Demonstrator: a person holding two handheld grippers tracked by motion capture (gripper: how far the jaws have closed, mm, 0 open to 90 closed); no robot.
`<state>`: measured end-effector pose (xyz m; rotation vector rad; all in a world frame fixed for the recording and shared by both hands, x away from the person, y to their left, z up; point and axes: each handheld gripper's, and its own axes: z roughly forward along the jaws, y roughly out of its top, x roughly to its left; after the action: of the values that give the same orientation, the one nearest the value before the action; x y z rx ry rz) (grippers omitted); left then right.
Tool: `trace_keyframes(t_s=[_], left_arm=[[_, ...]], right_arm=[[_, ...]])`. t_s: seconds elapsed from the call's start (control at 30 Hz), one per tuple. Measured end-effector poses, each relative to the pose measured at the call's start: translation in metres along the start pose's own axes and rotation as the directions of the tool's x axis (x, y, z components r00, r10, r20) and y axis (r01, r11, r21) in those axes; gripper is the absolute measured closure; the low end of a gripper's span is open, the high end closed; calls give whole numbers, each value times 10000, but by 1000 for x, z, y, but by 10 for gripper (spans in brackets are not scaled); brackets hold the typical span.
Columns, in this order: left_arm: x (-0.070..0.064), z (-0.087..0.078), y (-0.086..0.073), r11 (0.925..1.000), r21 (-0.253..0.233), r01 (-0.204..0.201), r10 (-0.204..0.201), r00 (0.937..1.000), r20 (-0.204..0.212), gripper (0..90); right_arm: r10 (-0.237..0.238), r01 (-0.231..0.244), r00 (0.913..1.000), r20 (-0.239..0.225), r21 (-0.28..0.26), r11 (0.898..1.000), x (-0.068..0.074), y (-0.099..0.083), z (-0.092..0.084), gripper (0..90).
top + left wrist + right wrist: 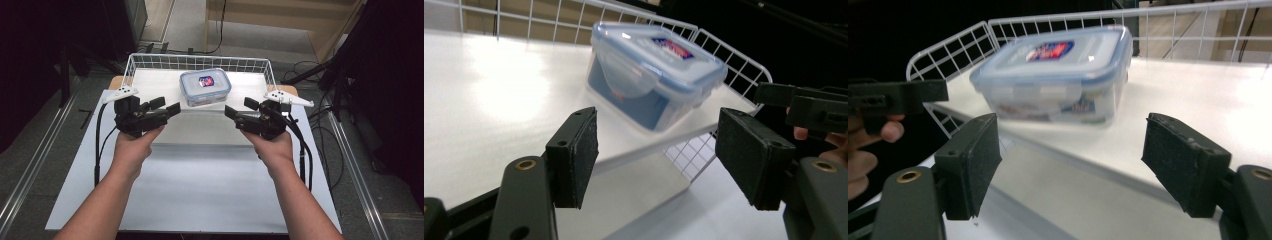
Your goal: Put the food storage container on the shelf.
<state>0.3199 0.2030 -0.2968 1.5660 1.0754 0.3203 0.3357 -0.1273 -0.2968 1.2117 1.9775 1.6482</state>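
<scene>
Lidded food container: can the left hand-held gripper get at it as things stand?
Probably yes. The left hand-held gripper is open, with nothing between it and the lidded food container, which sits on the raised tray whose near edge has no wire wall.

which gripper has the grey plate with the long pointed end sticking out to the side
The right gripper: its grey plate stretches outward to a long point; the left gripper carries a shorter one.

a clear lidded container (205, 87) with blue-trimmed, latched lid sits upright on the raised white tray (150, 82).
</scene>
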Motion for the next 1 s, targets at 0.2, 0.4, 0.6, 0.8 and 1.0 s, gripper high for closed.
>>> trace_keyframes(t_s=[0.2, 0.4, 0.6, 0.8, 1.0], left_arm=[[-1, -9, -23, 9996, 169, -241, 241, 9997, 4, 309], [-2, -16, -57, 9972, 450, -592, 593, 9982, -21, 276], [2, -26, -92, 9931, 761, -897, 917, 9955, -232, 245], [8, -42, -131, 9847, 1362, -1087, 1176, 9913, -598, 205], [15, -54, -176, 9733, 1751, -1482, 1685, 9799, -1072, 158]], right_arm=[[-358, 358, 9992, 161, 47, 9993, 3, -27, -9, 211], [-667, 671, 9964, 517, -69, 9977, 1, -56, -17, 189], [-1026, 1047, 9922, 710, -270, 9941, -1, -86, -32, 151], [-1275, 1316, 9878, 896, -413, 9904, -5, -117, -51, 140], [-1162, 1234, 9837, 1375, -446, 9914, -14, -162, -78, 137]])
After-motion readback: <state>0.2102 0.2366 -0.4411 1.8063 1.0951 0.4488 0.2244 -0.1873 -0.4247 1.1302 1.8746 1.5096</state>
